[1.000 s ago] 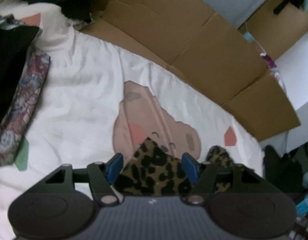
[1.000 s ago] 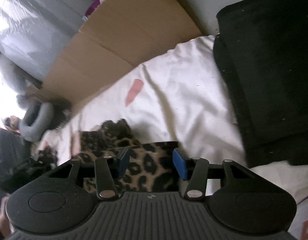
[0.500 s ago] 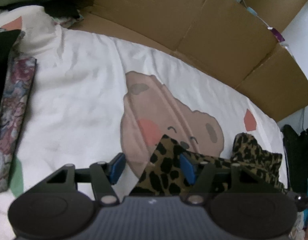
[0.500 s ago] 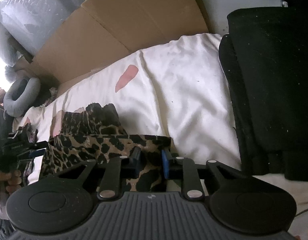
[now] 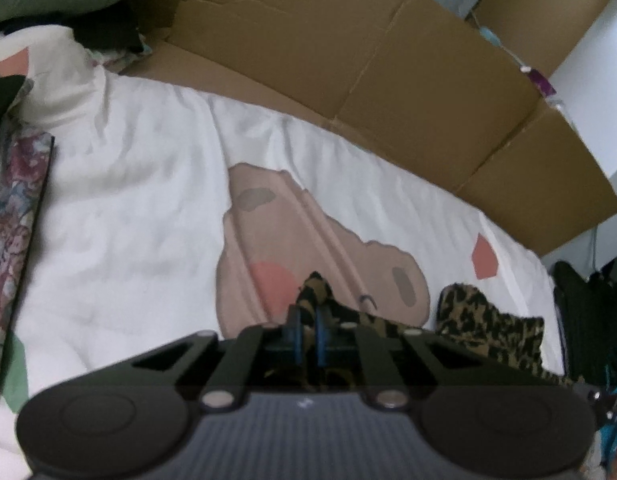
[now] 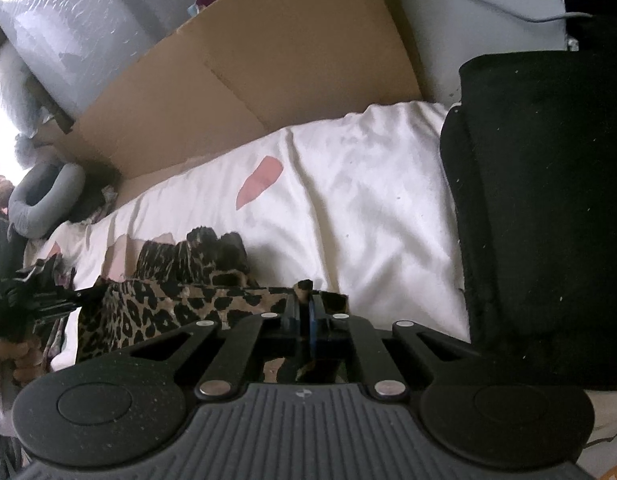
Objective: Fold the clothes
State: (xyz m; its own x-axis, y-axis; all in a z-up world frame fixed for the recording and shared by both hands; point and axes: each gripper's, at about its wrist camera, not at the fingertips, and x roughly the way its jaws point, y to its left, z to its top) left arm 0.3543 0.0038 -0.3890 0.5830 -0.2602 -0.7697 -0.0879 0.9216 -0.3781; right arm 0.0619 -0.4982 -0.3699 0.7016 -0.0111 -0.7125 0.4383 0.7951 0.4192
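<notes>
Now both tools have just clamped onto the leopard-print garment (image 6: 156, 312) lying on the white bedsheet (image 5: 148, 208): left gripper (image 5: 307, 334) pinches one corner, right gripper (image 6: 304, 312) another edge. A clean fold likely needs both lifted together, evenly, keeping the cloth taut between them.

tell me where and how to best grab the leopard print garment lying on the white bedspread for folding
Grip the leopard print garment at two corners of its near edge, coming from above and in front. It lies flat with that edge taut, and left gripper and right gripper are each already shut on a corner there.
</notes>
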